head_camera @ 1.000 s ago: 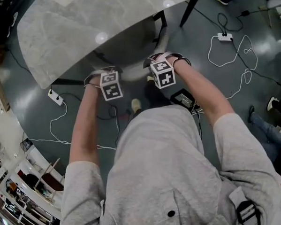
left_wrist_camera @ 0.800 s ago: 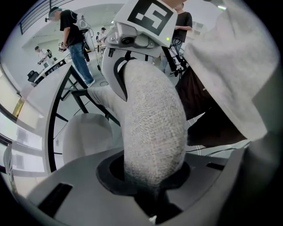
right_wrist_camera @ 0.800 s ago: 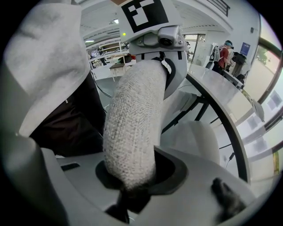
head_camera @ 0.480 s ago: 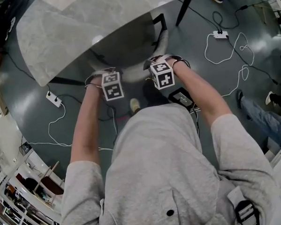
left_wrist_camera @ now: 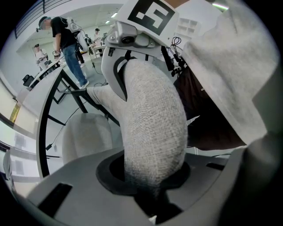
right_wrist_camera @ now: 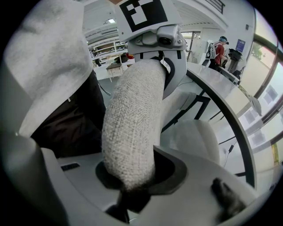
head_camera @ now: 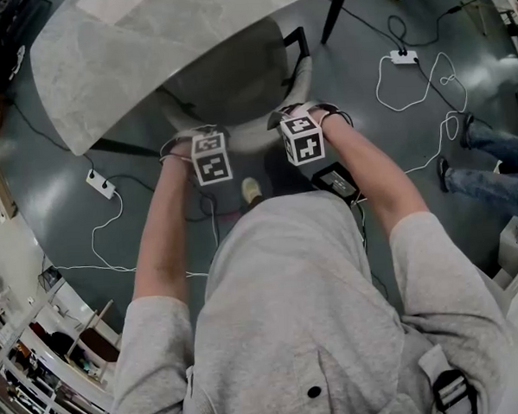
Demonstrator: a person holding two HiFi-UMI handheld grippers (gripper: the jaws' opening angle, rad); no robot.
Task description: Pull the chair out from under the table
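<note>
The grey fabric chair has its seat (head_camera: pixel 235 77) partly under the marble table top (head_camera: pixel 121 53). Its curved backrest rim (head_camera: pixel 254 138) runs between my two grippers. My left gripper (head_camera: pixel 202 140) is shut on the left part of the rim. My right gripper (head_camera: pixel 289 122) is shut on the right part. In the left gripper view the padded backrest (left_wrist_camera: pixel 150 128) fills the gap between the jaws, with the seat (left_wrist_camera: pixel 86 137) beyond. In the right gripper view the backrest (right_wrist_camera: pixel 132 123) is clamped the same way, beside the seat (right_wrist_camera: pixel 196 137). Both grippers point steeply down.
White cables and power strips (head_camera: pixel 404 57) (head_camera: pixel 99 182) lie on the dark floor on both sides. A black box (head_camera: pixel 336 182) and my shoe (head_camera: pixel 251 191) sit just behind the chair. Another person's legs (head_camera: pixel 490 159) are at the right. A black table leg (head_camera: pixel 335 12) stands behind the chair.
The chair has slid out from under the table toward me with both grippers on its backrest. More of the seat shows now.
</note>
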